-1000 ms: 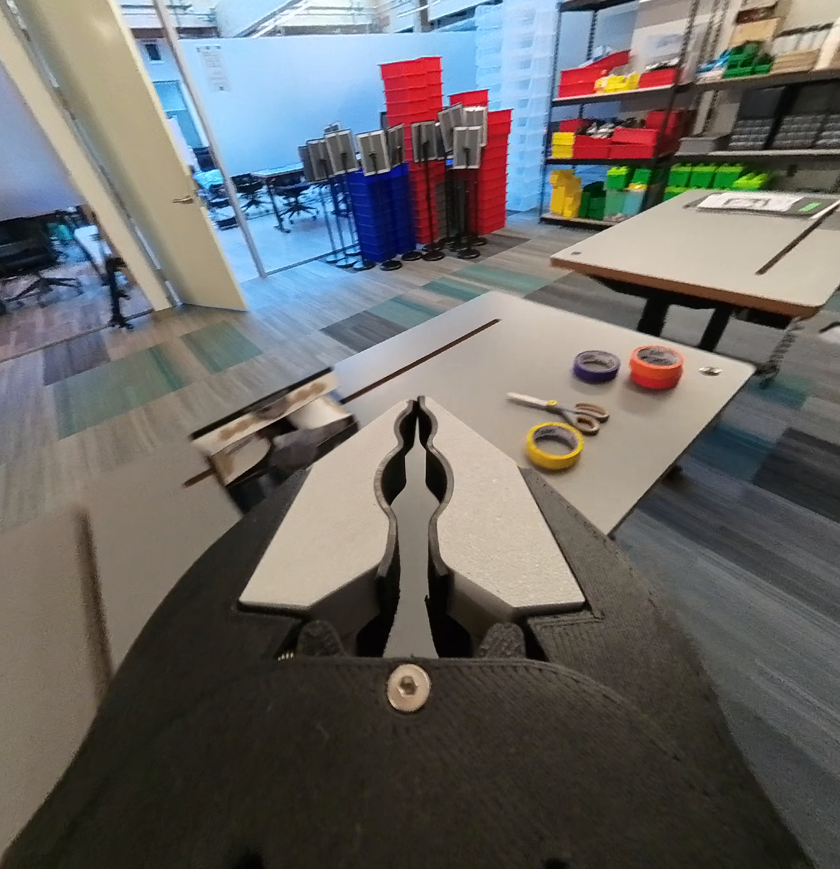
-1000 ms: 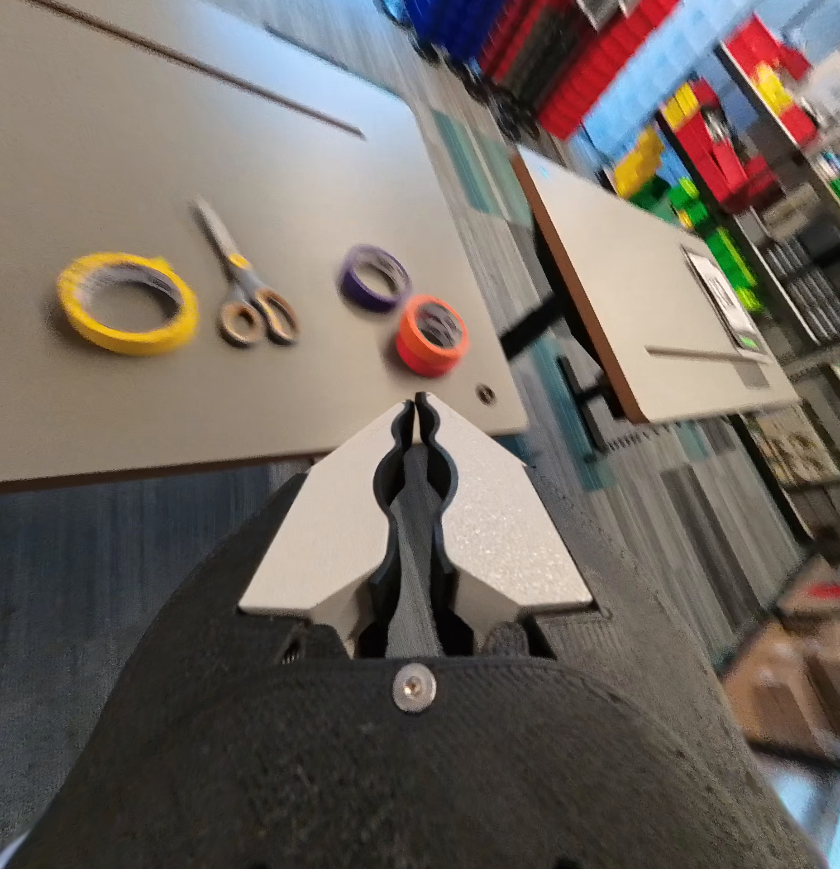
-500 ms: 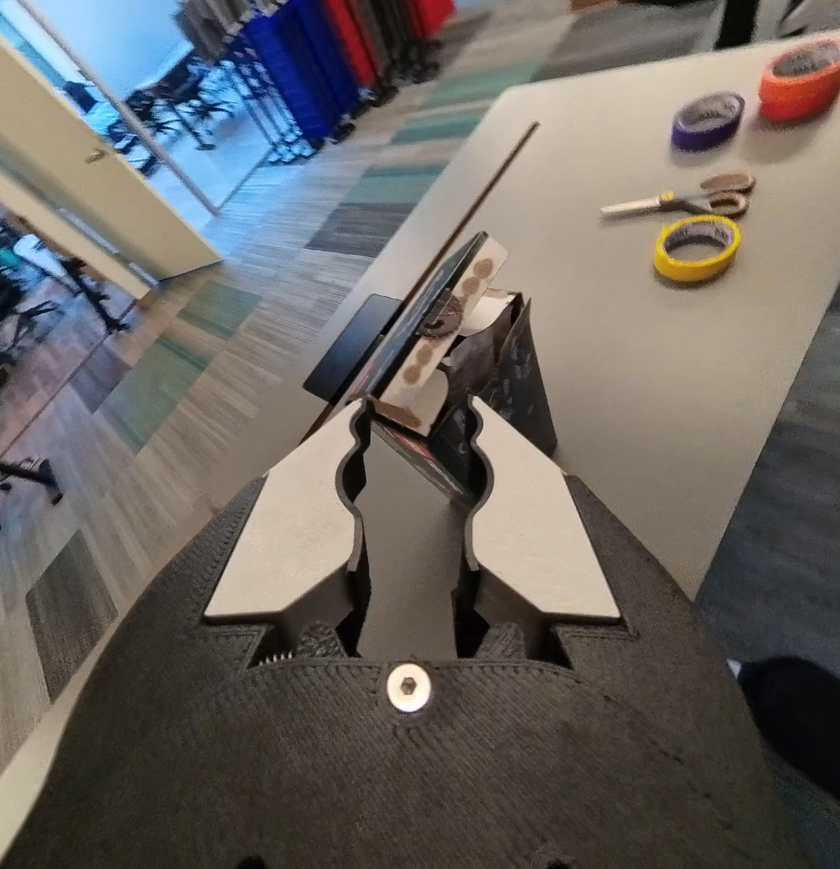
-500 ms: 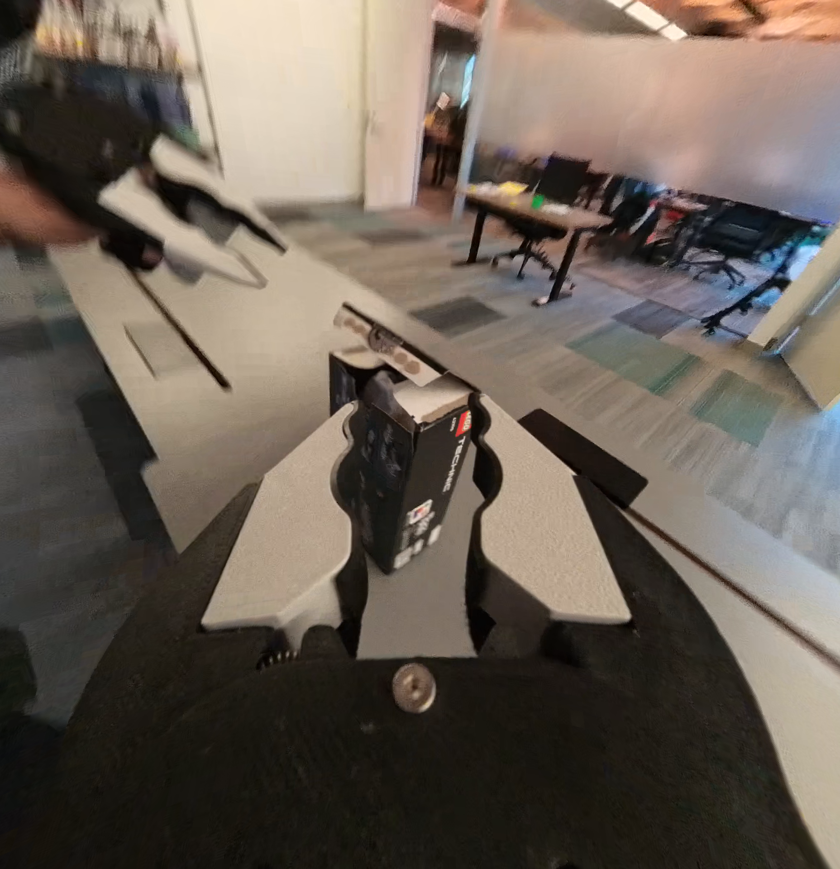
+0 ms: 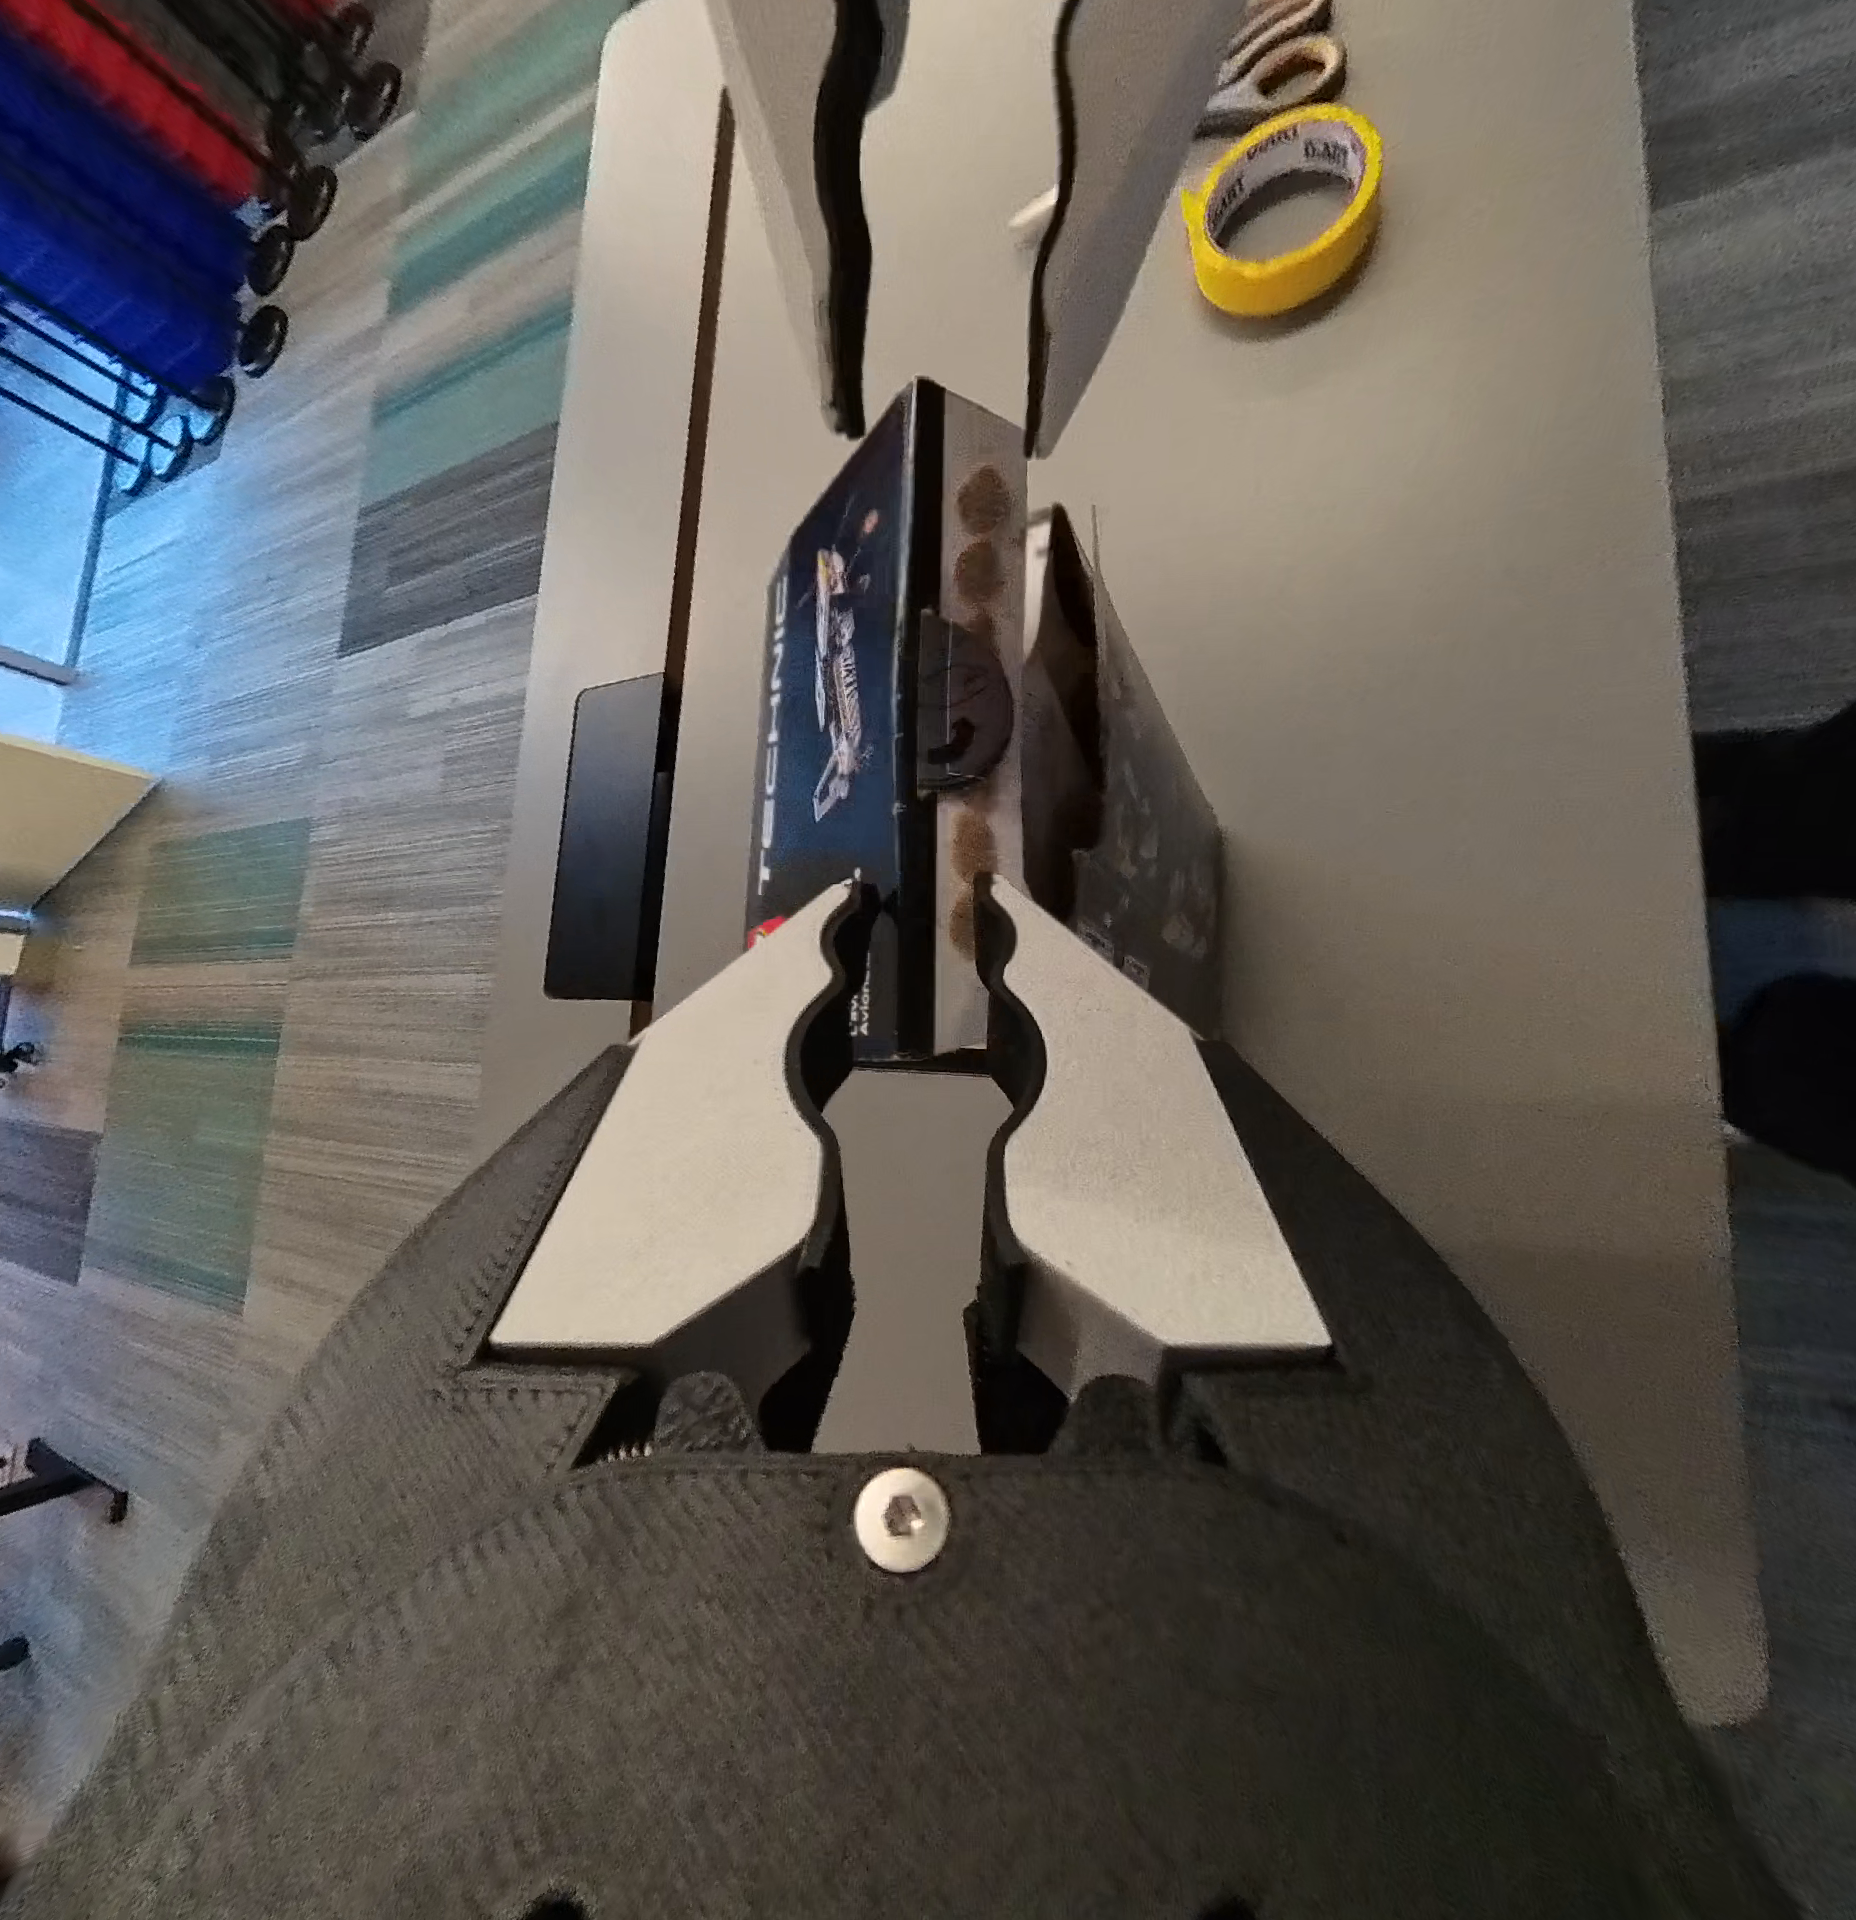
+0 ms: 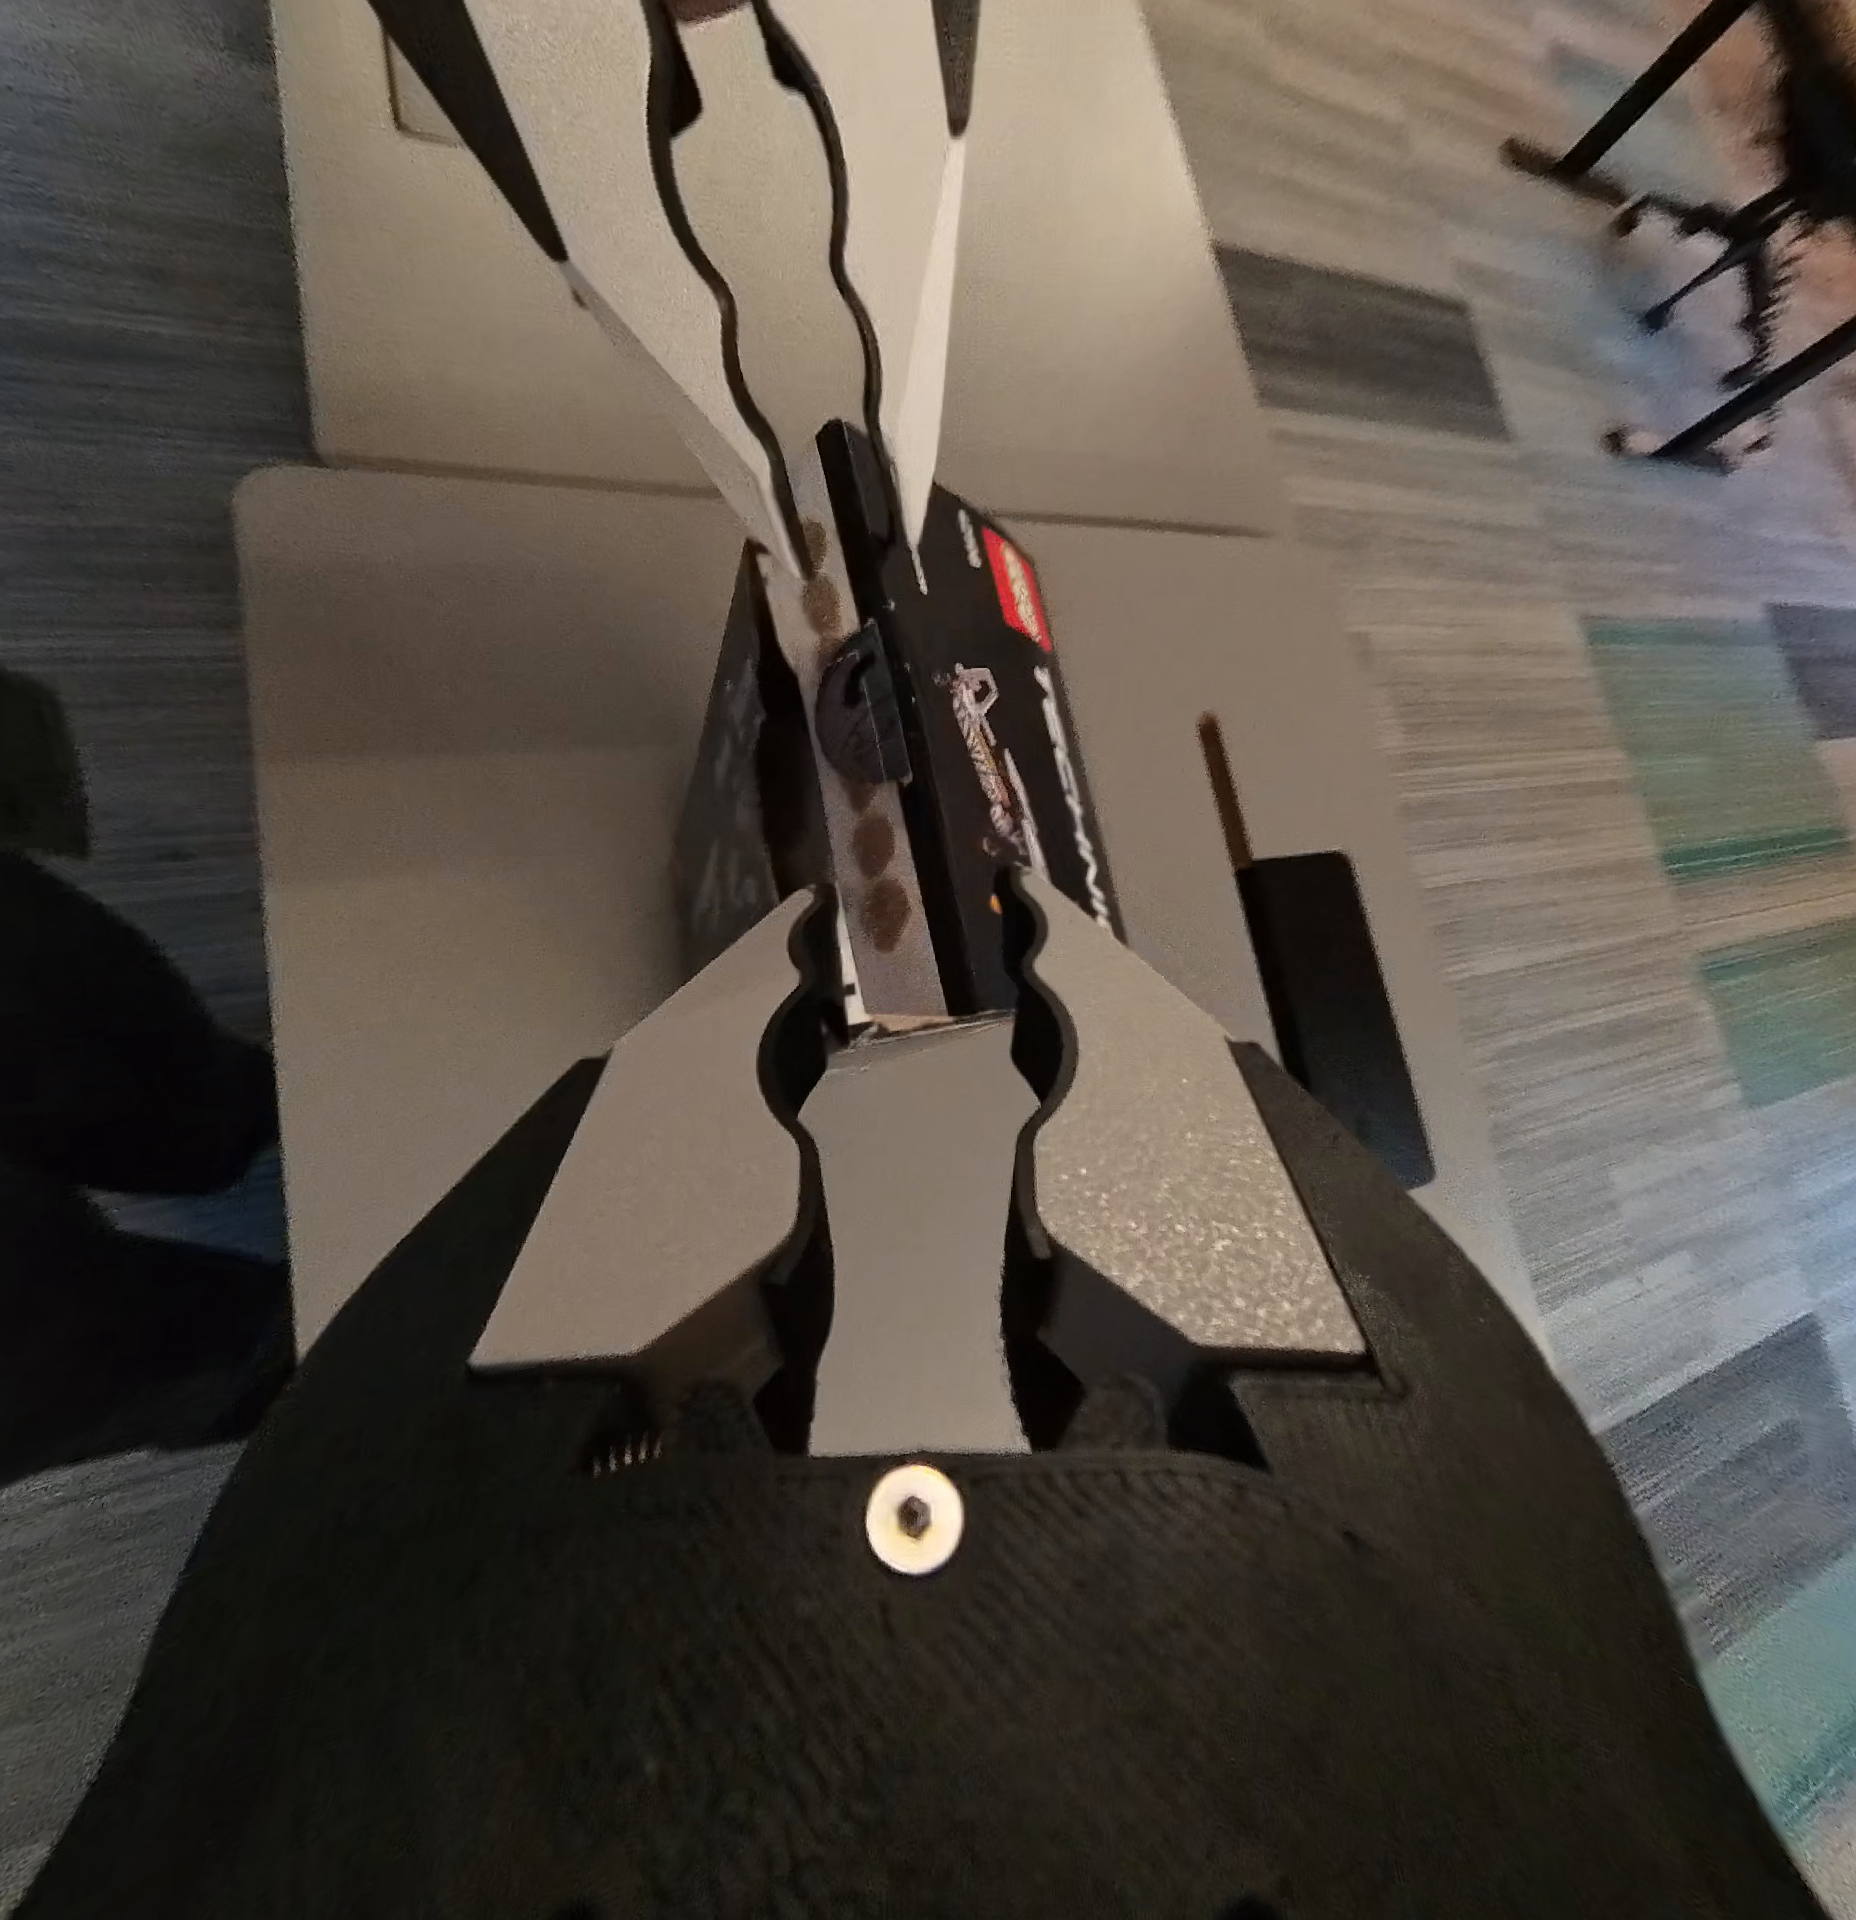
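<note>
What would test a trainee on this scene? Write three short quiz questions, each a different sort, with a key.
1. True or false: the yellow tape roll lies on the grey table.
2. What stands between the left claw and the right claw? A: scissors. B: the dark box's raised flap. C: an orange cup.
3. Fill in: both claws' jaws stand ___.
Key: 1 true; 2 B; 3 open.
</note>
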